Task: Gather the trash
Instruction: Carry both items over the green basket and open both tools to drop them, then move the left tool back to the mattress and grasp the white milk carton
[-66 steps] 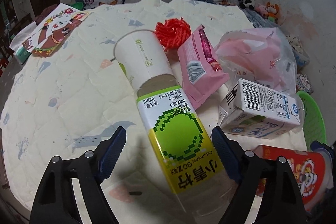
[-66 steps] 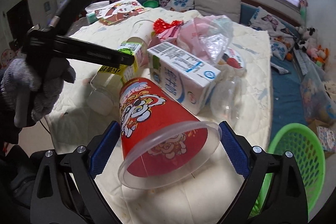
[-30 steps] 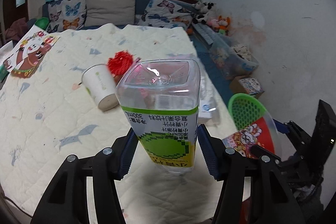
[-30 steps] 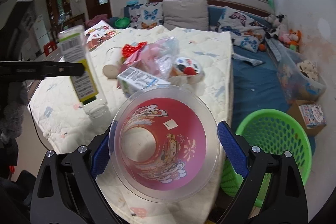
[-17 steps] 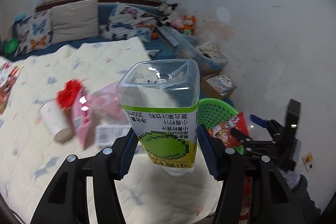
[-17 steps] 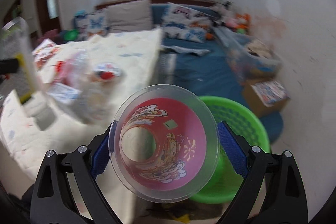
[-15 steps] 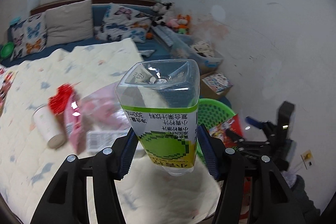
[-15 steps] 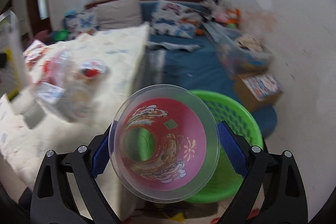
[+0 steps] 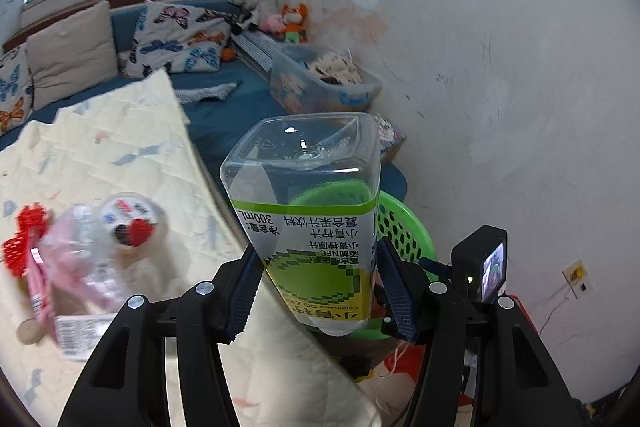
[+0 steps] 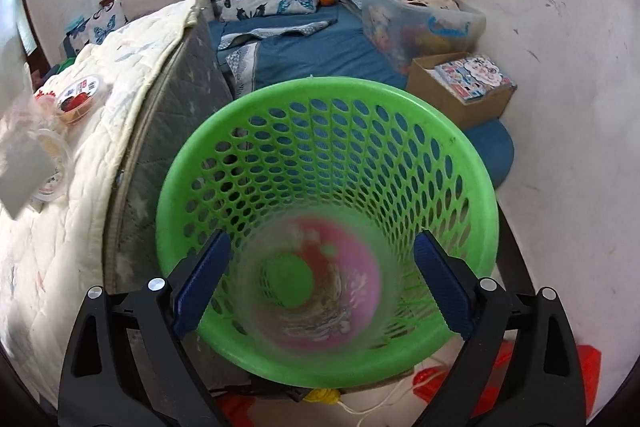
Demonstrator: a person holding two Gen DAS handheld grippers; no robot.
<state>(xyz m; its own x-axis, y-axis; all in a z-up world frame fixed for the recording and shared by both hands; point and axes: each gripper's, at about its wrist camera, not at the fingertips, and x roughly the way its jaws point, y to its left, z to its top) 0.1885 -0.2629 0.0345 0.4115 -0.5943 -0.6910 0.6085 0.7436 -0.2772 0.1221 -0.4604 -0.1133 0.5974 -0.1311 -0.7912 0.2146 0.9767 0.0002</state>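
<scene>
Hanging over the floor beside the bed (image 9: 120,155), both grippers sit at the green basket (image 10: 320,95), which stands against the mattress edge, handy for trash lifted off the quilt.

The right gripper (image 10: 322,243) points down into the basket mouth. Its fingers (image 10: 200,279) are spread wide. The red cartoon cup (image 10: 316,287) shows blurred below them, mouth up, inside the basket rim and apparently clear of both pads. I judge it let go and dropping. Its print is too smeared to read.

The left gripper (image 9: 320,255) pinches the juice bottle (image 9: 316,227) across its label. The clear square base points away and the neck points toward the camera, so the bottle rides inverted and steady. It is held near the basket's rim, probably next to go in. The label is green and yellow, and it reads "300mL", "NFC" and "Calamansi 90"; the Chinese lines are only partly legible.

More trash lies on the quilt: a clear lidded tub (image 9: 128,223), a pink packet (image 9: 38,279) and a red mesh (image 9: 22,243).
</scene>
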